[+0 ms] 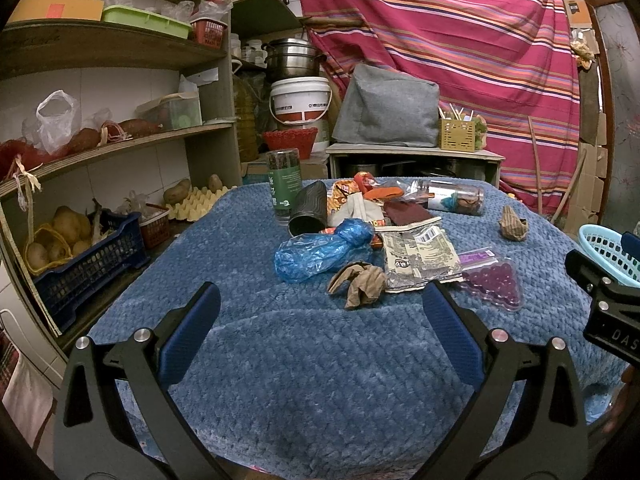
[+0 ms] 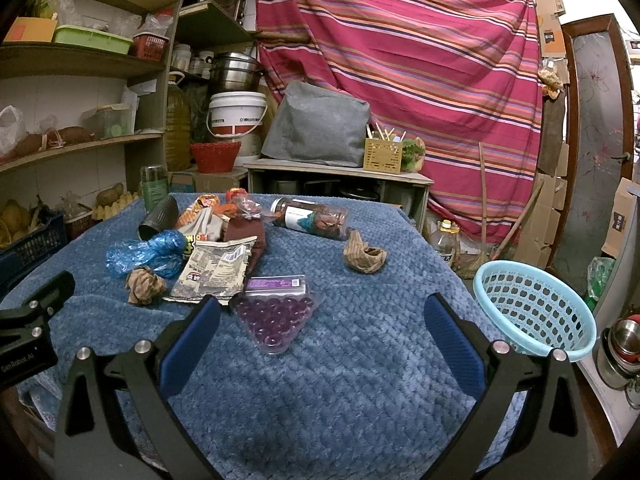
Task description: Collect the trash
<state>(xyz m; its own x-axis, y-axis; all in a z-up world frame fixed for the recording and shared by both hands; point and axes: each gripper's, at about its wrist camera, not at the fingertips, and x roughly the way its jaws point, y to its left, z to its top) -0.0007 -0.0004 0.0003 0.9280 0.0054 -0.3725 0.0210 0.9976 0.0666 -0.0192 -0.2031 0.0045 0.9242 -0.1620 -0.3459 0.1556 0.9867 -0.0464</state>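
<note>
Both sets of jaws stand wide apart with nothing between them: the left gripper and the right gripper each hover low over the blue quilted table cover, at the bottom of their own views.

The light blue basket sits at the right edge of the right wrist view, tilted so its mouth faces the table.

The trash lies in a loose heap in the upper middle of both views. The clear jar lies on its side, long axis running from upper left to lower right, lid end at upper left; its label is too small to read. The green labelled jar stands upright at the heap's left, beside a black ribbed cup tipped on its side with its mouth toward the camera. The crumpled blue plastic bag stretches lower left to upper right. The flattened silver wrapper shows a barcode; its print is unreadable. The clear triangular pack of purple beads points its narrow end toward the camera, just beside the right gripper's left finger. Two crumpled brown paper wads lie apart: one by the bag, one alone at the right.
</note>
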